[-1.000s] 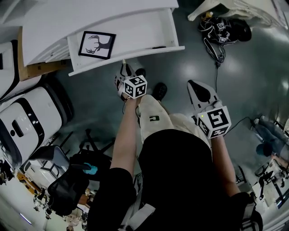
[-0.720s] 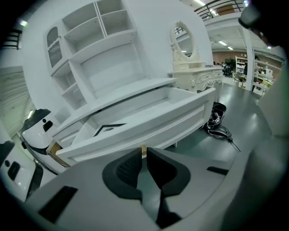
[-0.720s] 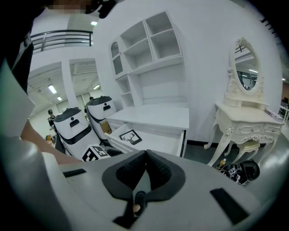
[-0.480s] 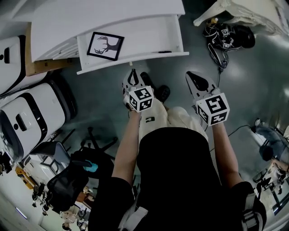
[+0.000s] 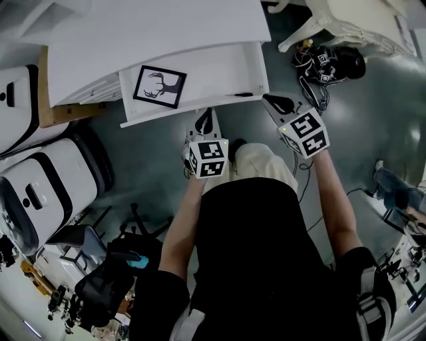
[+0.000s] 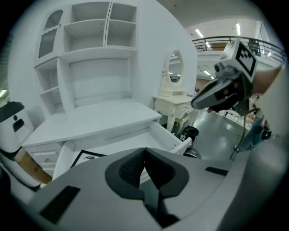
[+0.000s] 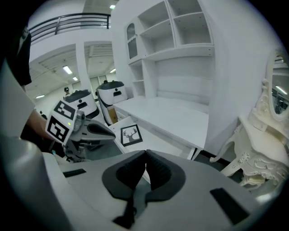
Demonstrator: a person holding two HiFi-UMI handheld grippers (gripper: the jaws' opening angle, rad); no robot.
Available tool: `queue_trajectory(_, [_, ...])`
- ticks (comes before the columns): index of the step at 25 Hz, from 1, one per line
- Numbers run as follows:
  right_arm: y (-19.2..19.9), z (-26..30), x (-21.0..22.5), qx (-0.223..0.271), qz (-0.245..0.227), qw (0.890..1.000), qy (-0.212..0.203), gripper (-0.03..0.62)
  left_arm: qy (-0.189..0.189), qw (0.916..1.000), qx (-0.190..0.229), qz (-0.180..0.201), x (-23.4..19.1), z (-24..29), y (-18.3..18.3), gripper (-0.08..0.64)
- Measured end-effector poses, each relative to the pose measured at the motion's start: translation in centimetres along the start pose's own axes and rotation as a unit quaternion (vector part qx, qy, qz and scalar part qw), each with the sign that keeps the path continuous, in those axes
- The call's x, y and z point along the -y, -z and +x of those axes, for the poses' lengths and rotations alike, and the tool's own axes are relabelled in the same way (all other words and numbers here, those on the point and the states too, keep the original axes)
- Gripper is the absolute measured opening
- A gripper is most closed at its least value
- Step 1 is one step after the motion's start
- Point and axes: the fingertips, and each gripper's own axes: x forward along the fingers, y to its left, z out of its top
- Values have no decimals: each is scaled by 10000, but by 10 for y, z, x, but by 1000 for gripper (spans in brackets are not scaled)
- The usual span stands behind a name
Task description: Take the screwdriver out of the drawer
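Note:
The white drawer (image 5: pixel 261 63) stands pulled out of the desk. A thin dark screwdriver (image 5: pixel 242 94) lies along its front wall at the right. A framed deer picture (image 5: pixel 159 86) lies in its left half. My left gripper (image 5: pixel 207 114) is just in front of the drawer's front edge, near the middle. Its jaws have just been closing and now stand shut with nothing between them (image 6: pixel 144 155). My right gripper (image 5: pixel 268 100) is at the drawer's front right corner, close to the screwdriver's end. It too is shut and empty (image 7: pixel 145 158).
White rounded machines (image 5: pixel 40 180) and a cardboard box (image 5: pixel 45 100) stand left of the desk. A black office chair (image 5: pixel 100 283) is at lower left. An ornate white table (image 5: pixel 346 20) and black gear with cables (image 5: pixel 329 60) are on the floor at the right.
Both grippers have moved toward the drawer. The right one swung left to its front right corner. The left one came up under the front edge.

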Motion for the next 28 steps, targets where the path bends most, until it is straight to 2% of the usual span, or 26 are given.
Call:
queue_trajectory(4, [-4, 26, 2, -451, -346, 9975, -419, 18, 395, 9992, 92, 28, -1, -12, -23, 23])
queue_trajectory(6, [-3, 38, 3, -744, -549, 9936, -652, 18, 527, 9985, 113, -94, -2, -17, -30, 23])
queue_trajectory(11, [5, 71, 11, -1436, -1017, 9754, -1331, 29, 613, 9975, 146, -334, -11, -24, -51, 23])
queue_trajectory(15, [20, 100, 26, -2072, -1407, 9475, -1987, 39, 478, 9966, 193, -641, -21, -21, -65, 23])
queue_trajectory(20, [40, 131, 36, -2643, -1744, 9104, -2664, 60, 181, 9952, 142, -946, -37, -12, -75, 23])
queue_trajectory(25, [64, 158, 42, -3180, -2151, 8630, -3284, 98, -212, 9907, 63, -1340, -48, 4, -77, 23])
queue_trajectory(28, [76, 173, 45, -3421, -2390, 8387, -3500, 116, -405, 9876, 21, -1514, -49, 13, -76, 23])
